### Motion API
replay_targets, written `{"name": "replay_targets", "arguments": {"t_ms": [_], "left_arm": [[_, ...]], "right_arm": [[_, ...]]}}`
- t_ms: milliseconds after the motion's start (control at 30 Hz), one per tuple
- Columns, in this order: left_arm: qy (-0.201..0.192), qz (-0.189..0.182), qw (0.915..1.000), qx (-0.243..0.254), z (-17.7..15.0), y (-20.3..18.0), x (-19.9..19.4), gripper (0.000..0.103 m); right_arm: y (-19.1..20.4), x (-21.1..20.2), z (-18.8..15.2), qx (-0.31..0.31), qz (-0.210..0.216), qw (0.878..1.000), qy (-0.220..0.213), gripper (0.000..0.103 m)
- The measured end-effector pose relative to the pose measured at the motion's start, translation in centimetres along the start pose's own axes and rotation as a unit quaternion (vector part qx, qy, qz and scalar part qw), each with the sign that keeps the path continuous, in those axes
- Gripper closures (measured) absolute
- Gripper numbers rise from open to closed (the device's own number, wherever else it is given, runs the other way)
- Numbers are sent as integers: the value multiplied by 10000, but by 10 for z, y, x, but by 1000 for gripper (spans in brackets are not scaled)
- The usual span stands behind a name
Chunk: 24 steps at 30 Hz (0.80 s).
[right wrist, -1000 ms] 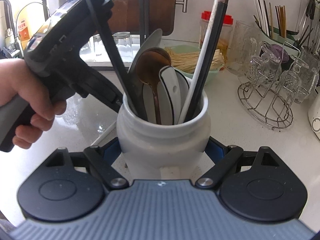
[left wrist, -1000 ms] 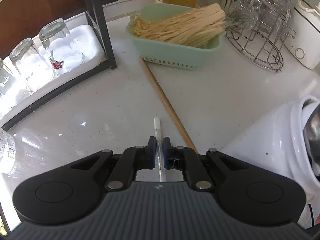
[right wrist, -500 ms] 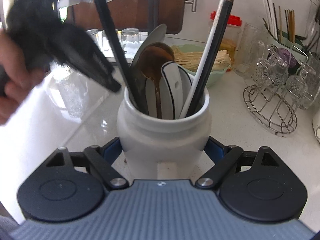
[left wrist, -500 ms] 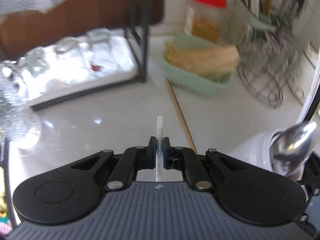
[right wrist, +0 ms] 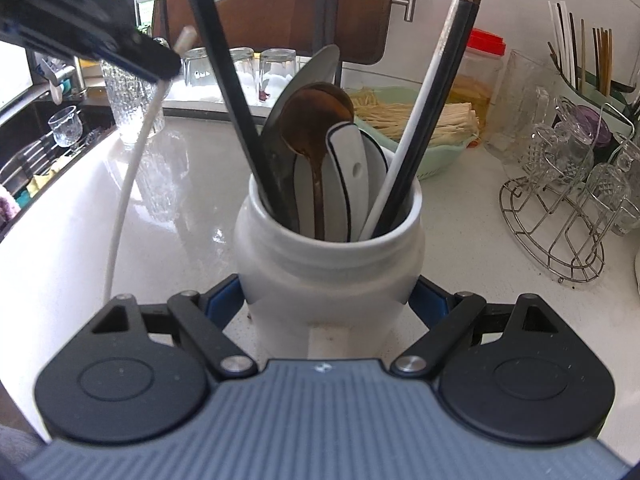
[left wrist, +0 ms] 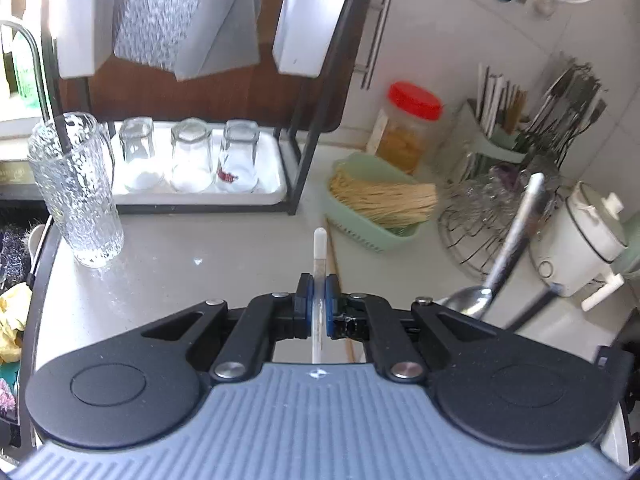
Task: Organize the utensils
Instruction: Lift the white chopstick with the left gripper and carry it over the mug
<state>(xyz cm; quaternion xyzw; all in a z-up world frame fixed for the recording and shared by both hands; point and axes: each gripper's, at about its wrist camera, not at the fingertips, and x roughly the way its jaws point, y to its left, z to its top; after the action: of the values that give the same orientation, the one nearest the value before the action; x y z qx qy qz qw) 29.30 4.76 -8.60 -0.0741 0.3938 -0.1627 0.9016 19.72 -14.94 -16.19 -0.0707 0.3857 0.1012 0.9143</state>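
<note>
Left wrist view, left to right. A ribbed glass (left wrist: 76,188) stands at the left on the white desk (left wrist: 192,280), with three upturned glasses on a rack tray behind it. At centre the left claw (left wrist: 316,304) is closed on a white chopstick (left wrist: 319,264), whose rounded tip points up and away from the camera. A wooden chopstick (left wrist: 334,258) lies on the desk just right of it, running towards the green basket (left wrist: 376,236). At lower right a steel spoon (left wrist: 472,300) rises from the jar.

Right wrist view, left to right. The left claw (right wrist: 160,62) shows blurred at upper left, the white chopstick (right wrist: 128,184) hanging from it, clear of the desk and to the left of the jar. At centre the right claw (right wrist: 328,304) grips the white jar (right wrist: 328,264) by its sides, pads pressed on the body. The jar holds black chopsticks, a brown spoon (right wrist: 316,120), white spoons and a white chopstick. A wire rack of glasses stands at right.

Step in hand, as judged: carrying the white chopstick to the jar. To do it well, hold the jar steady, bring the lower tip above the rim, aim for the gap beside the matching white chopstick on the right of the mouth, lower, then release. The wooden chopstick is not yet collected.
</note>
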Motion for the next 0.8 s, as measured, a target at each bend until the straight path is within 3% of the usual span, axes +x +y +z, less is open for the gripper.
{"name": "replay_targets", "arguments": {"t_ms": [267,800], "left_arm": [[-269,-252,9993,66,-3,-13,-39,96],[-338,-490,9982,121,3,-21,-59,96]], "right_arm": [[1,0,-1,58,-27,10000,-25,12],[2,-1,-3,-4,-42,10000,-71,12]]}}
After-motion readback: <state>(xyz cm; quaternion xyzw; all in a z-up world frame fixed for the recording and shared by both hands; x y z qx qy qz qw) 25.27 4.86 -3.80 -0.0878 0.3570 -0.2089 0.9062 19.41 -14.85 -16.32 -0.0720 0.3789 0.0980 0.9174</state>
